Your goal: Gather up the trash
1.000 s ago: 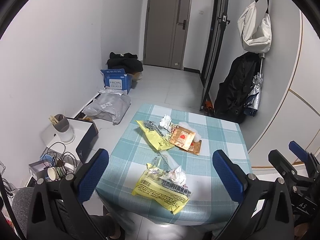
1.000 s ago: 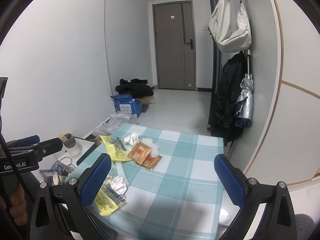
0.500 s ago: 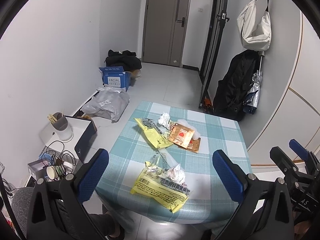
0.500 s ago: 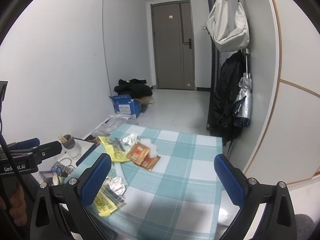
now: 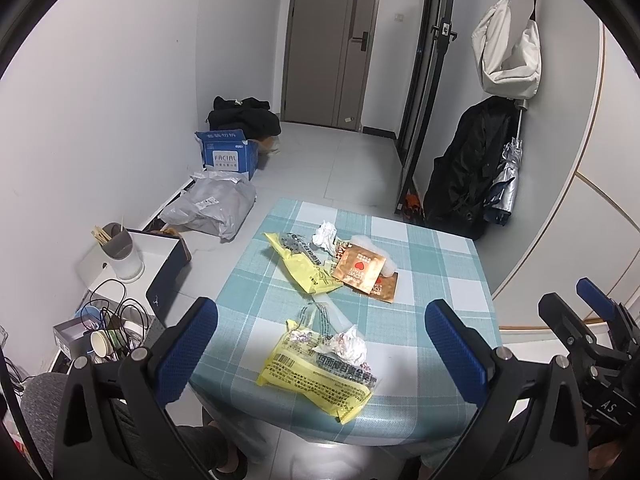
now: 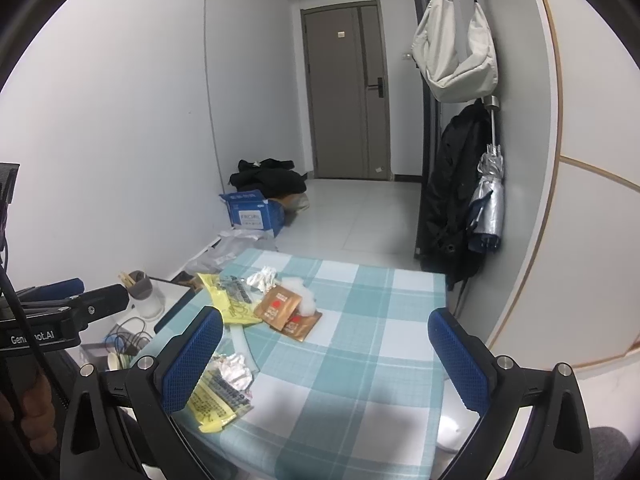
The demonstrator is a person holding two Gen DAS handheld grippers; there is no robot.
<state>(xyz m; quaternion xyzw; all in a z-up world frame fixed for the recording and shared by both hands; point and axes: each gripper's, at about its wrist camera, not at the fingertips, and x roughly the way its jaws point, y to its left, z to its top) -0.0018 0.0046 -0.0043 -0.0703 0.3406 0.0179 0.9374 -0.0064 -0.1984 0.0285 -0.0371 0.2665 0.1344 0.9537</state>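
Trash lies on a table with a teal check cloth (image 5: 432, 264). Nearest me in the left wrist view is a yellow wrapper (image 5: 320, 376) with a crumpled tissue (image 5: 348, 346) on it. Farther back lie a second yellow wrapper (image 5: 304, 264), brown sachets (image 5: 360, 270) and a white wad (image 5: 326, 234). My left gripper (image 5: 320, 332) hangs open above the near edge, holding nothing. My right gripper (image 6: 326, 332) is open over the table's near right part, also holding nothing. The right wrist view shows the near wrapper (image 6: 212, 400) partly behind its left finger, and the sachets (image 6: 280, 306).
On the floor to the left are a blue box (image 5: 228, 156), a grey plastic bag (image 5: 212, 208), a white box with a cup (image 5: 120, 256) and tangled cables (image 5: 108, 320). A black coat (image 5: 472, 176) and a white bag (image 5: 508, 48) hang at the right wall.
Both views have shifted only slightly. The trash on the table has not moved, and both grippers stay open.
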